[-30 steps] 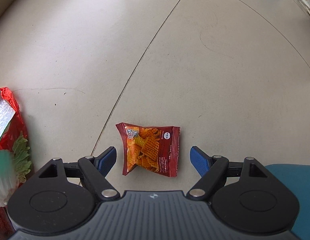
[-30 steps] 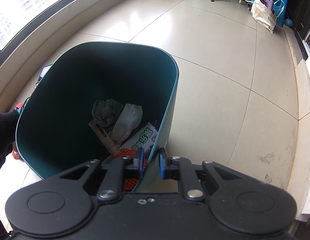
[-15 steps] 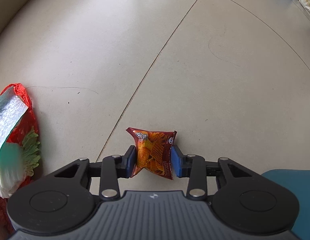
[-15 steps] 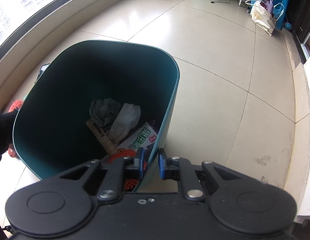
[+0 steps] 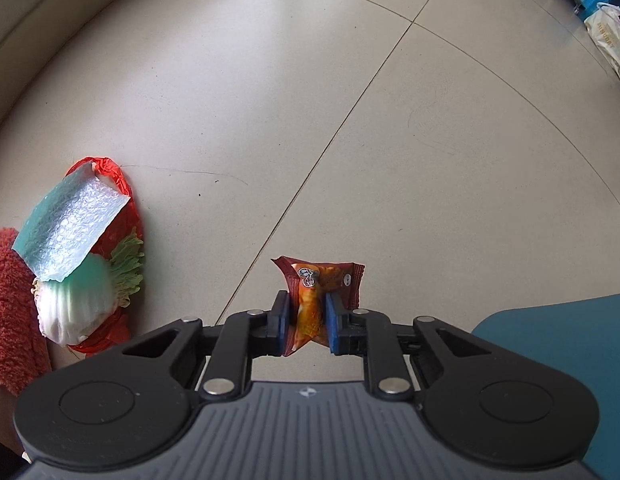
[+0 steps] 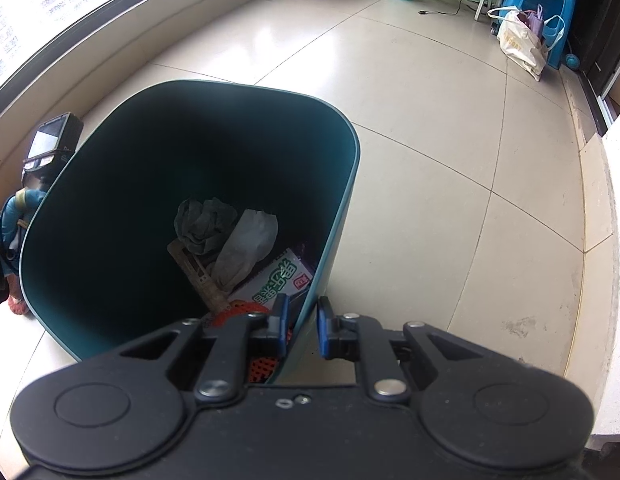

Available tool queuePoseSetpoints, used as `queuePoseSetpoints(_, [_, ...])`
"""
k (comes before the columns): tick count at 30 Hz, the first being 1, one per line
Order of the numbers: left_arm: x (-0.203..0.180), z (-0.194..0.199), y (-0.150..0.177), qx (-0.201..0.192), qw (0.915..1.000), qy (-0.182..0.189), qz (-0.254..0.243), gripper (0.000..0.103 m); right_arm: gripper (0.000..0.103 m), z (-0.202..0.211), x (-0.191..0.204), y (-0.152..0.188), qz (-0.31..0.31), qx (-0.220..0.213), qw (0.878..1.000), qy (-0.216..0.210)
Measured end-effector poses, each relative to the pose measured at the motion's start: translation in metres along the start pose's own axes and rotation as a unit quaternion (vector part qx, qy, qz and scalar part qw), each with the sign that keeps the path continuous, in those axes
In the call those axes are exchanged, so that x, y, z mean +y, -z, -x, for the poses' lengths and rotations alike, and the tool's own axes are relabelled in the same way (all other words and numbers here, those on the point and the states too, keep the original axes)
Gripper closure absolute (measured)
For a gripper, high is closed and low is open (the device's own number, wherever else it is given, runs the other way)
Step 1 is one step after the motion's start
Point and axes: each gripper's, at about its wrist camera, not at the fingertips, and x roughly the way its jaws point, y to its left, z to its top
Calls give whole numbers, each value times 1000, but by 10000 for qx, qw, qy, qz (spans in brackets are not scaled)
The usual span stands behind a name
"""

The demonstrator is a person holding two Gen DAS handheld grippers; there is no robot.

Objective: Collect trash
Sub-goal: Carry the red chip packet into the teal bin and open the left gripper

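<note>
Left gripper (image 5: 307, 322) pinches a red snack packet (image 5: 319, 286), print unreadable; cabbage (image 5: 76, 306) at nine o'clock; right gripper (image 6: 303, 326) clamps the teal bin (image 6: 342, 216) wall, green-lettered wrapper (image 6: 276, 280) inside.

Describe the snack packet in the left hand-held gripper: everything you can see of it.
The snack packet is a small dark red pouch of glossy film, printed with orange lattice crisps and a round white logo near its top. The left hand-held gripper pinches its middle between blue pads, so it is crumpled and folded there. Its crimped top edge and corners flare out above the fingers. It appears lifted off the pale tiled floor; nothing else touches it.
</note>
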Motion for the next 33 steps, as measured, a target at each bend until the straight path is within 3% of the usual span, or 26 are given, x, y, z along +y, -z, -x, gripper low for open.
queuePoseSetpoints(7, [-21, 114, -2, -580, 9959, 682, -103, 85, 89, 2, 0, 0, -68, -8, 10000, -25])
queuePoseSetpoints(11, [-36, 192, 14, -1005, 9876, 1180, -249, 85, 89, 3, -3, 0, -89, -25, 10000, -31])
queuePoseSetpoints(16, [-75, 242, 48, -1137, 9806, 1413, -748, 85, 89, 3, -1, 2, -33, -65, 10000, 29])
queuePoseSetpoints(20, [-113, 246, 79, -1071, 9776, 1339, -1220, 85, 89, 3, 0, 2, -51, -79, 10000, 33])
queuePoseSetpoints(24, [-143, 235, 100, -886, 9805, 1087, -1374, 85, 90, 3, 2, 3, -4, -88, 9999, 51])
queuePoseSetpoints(33, [-190, 181, 104, -374, 9812, 786, -1725, 85, 90, 6, 5, 4, 80, -99, 9999, 68])
